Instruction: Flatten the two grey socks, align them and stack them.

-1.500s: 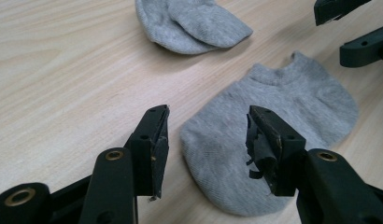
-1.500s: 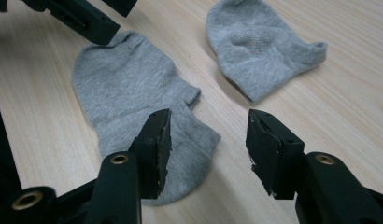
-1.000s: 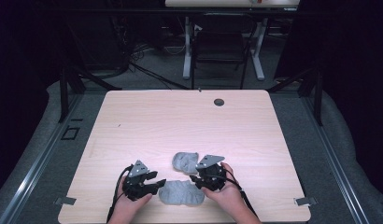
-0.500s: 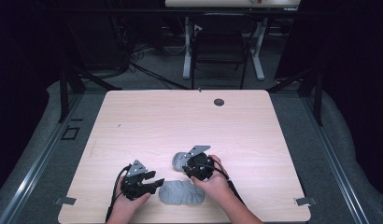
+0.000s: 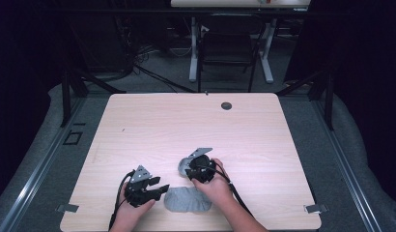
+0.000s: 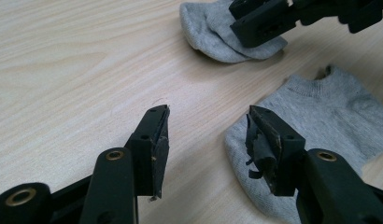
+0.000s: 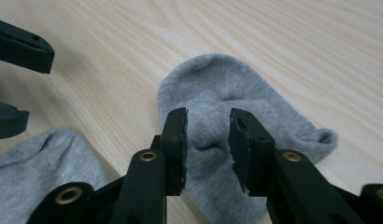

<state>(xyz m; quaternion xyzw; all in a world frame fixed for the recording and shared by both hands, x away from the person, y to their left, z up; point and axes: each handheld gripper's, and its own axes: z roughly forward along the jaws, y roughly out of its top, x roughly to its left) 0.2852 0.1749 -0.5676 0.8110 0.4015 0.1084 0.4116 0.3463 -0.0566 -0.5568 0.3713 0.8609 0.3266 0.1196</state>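
Observation:
Two grey ankle socks lie on the wooden table (image 5: 186, 125). The near sock (image 5: 189, 199) (image 6: 329, 112) (image 7: 40, 158) is flat by the front edge. My left gripper (image 5: 163, 190) (image 6: 208, 114) rests open at its left end, with bare wood between the jaws. The far sock (image 5: 182, 166) (image 6: 213, 28) (image 7: 217, 79) lies just beyond it. My right gripper (image 5: 189, 170) (image 7: 208, 116) points down onto this sock. Its jaws have just been opening, and a small pucker of the fabric stands between the pads without being clamped.
A dark round hole (image 5: 226, 105) sits near the table's far edge. Beyond the table stand a chair (image 5: 227, 53) and desk legs on grey floor. Metal brackets (image 5: 316, 209) mark the front corners. Both forearms enter over the front edge.
My right gripper has moved left and a little farther from the front edge, onto the far sock. The left gripper and the near sock have stayed put.

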